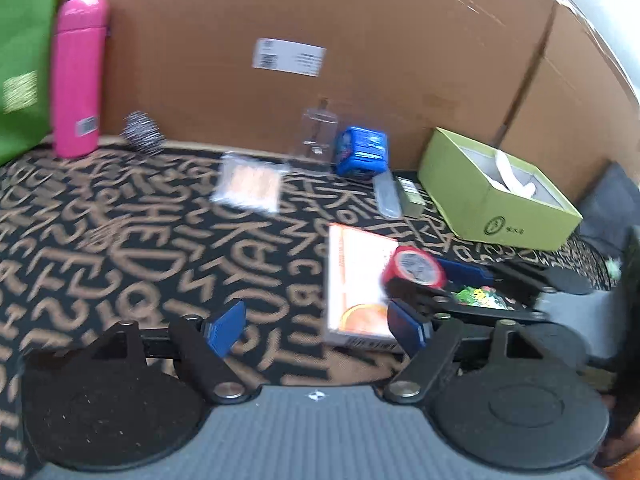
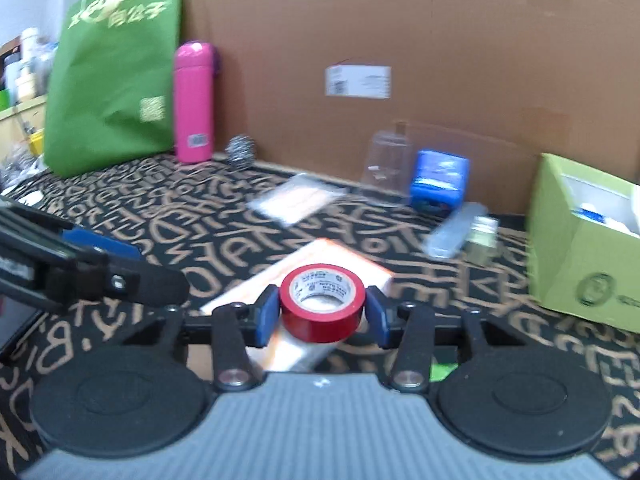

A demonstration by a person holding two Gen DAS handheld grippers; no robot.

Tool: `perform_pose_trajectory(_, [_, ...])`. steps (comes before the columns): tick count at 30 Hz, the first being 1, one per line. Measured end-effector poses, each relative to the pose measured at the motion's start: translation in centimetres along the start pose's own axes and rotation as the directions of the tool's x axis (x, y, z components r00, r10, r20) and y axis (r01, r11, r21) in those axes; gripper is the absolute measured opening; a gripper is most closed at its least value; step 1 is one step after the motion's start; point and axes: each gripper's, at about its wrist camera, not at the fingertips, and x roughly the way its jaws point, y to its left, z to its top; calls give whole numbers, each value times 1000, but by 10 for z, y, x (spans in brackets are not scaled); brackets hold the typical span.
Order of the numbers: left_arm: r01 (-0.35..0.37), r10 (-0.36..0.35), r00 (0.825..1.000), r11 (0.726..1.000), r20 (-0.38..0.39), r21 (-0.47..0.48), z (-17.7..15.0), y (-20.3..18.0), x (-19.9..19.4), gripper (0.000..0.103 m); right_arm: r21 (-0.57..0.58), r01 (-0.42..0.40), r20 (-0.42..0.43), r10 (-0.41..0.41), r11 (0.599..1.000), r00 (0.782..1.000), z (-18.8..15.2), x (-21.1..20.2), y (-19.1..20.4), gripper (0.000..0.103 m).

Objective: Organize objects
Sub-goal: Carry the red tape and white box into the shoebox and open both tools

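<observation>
Corrugated cardboard (image 2: 440, 40) walls off a black cloth (image 2: 200, 216) printed with tan letters. Above a flat orange-and-white carton (image 2: 336, 256), a glossy red tape roll (image 2: 322, 302) is pinched by the right gripper (image 2: 322, 312) between blue pads; the left gripper (image 1: 316, 328) is spread with nothing held
</observation>
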Motion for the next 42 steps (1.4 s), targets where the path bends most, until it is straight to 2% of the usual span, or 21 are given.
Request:
perform_pose_trajectory(2, [12, -12, 1000, 999, -8, 35, 4, -13, 18, 84, 32, 54, 9, -54, 998, 998, -4, -15, -15, 46])
perform_pose_trajectory(7, [47, -36, 995, 992, -94, 115, 6, -42, 62, 84, 126, 170, 1, -172, 977, 985, -16, -44, -50, 46])
perform_pose_trajectory(12, [-61, 77, 995, 974, -62, 219, 7, -58, 85, 83, 164, 204, -14, -205, 965, 979, -25, -49, -67, 46])
perform_pose_trajectory(13, [-80, 97, 994, 967, -57, 243, 6, -60, 88, 74, 168, 203, -14, -203, 965, 979, -26, -49, -69, 46])
perform_pose_trajectory(14, [-92, 108, 993, 960, -46, 264, 7, -62, 87, 70, 172, 200, -13, -201, 965, 979, -27, -48, -69, 46])
perform_pose_trajectory(18, [-45, 61, 996, 978, -72, 206, 12, -60, 77, 69, 183, 195, -7, -197, 964, 980, -29, -49, -74, 46])
perform_pose_trajectory(22, [-10, 11, 1000, 977, -3, 213, 25, -76, 55, 69, 193, 198, 17, -205, 961, 979, -26, -56, -81, 46])
perform_pose_trajectory(25, [43, -55, 997, 971, 45, 234, 42, -94, 44, 69, 197, 216, 50, -230, 956, 972, -17, -66, -94, 46])
perform_pose_trajectory(30, [129, -158, 984, 952, 85, 278, 84, -140, 42, 69, 192, 289, 106, -313, 938, 944, 5, -86, -126, 46])
perform_pose_trajectory(35, [203, -234, 969, 935, 74, 292, 119, -189, 68, 70, 171, 405, 116, -427, 898, 897, 26, -91, -171, 46])
perform_pose_trajectory(40, [156, -191, 978, 931, 77, 331, 137, -228, 122, 70, 202, 474, 82, -497, 857, 864, 36, -74, -227, 46])
perform_pose_trajectory(42, [145, -177, 982, 931, 66, 336, 140, -238, 144, 70, 214, 484, 62, -506, 848, 860, 37, -64, -246, 46])
